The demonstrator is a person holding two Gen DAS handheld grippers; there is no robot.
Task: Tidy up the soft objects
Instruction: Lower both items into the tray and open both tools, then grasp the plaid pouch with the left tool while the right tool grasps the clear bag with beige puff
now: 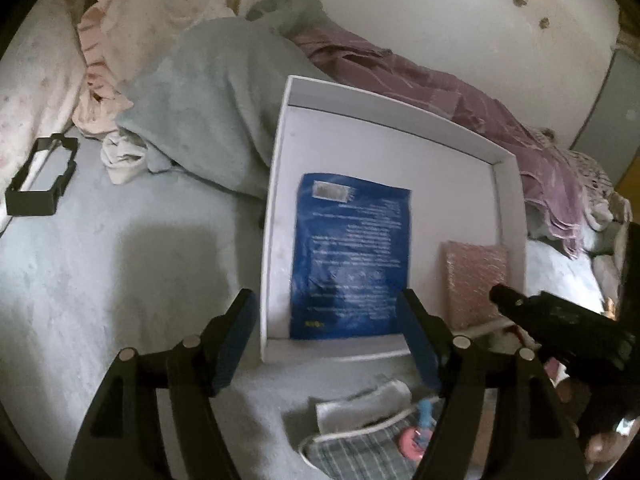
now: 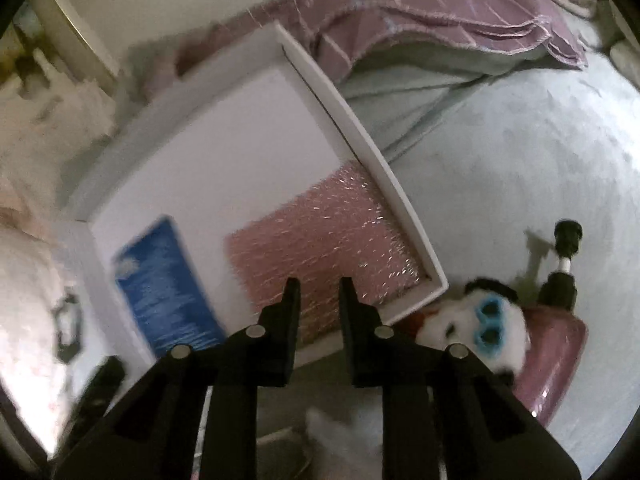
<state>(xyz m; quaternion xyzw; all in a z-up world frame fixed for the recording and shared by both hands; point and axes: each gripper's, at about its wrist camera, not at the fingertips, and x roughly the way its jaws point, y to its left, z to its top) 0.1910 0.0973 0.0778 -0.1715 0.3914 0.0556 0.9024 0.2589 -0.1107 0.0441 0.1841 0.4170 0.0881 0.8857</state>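
A white shallow box [image 1: 400, 128] lies on the bed; it also shows in the right wrist view [image 2: 384, 184]. Inside it lie a blue flat packet [image 1: 352, 256] [image 2: 168, 280] and a pink bubble-wrap pad [image 1: 474, 284] [image 2: 320, 240]. My left gripper [image 1: 328, 312] is open and empty over the box's near edge. My right gripper [image 2: 319, 286] is partly open and empty above the pink pad; it also shows in the left wrist view [image 1: 504, 294]. A white plush toy with blue goggles [image 2: 484, 332] lies by the box corner on a pink item [image 2: 560, 360].
A grey-blue blanket [image 1: 208, 100], a mauve striped cloth [image 1: 460, 96] and pink frilled fabric [image 1: 120, 40] are piled at the far side. A black frame [image 1: 40, 176] lies left. A white folded cloth [image 1: 360, 404] and checked fabric [image 1: 360, 456] lie near me. A small black tripod [image 2: 564, 256] stands right.
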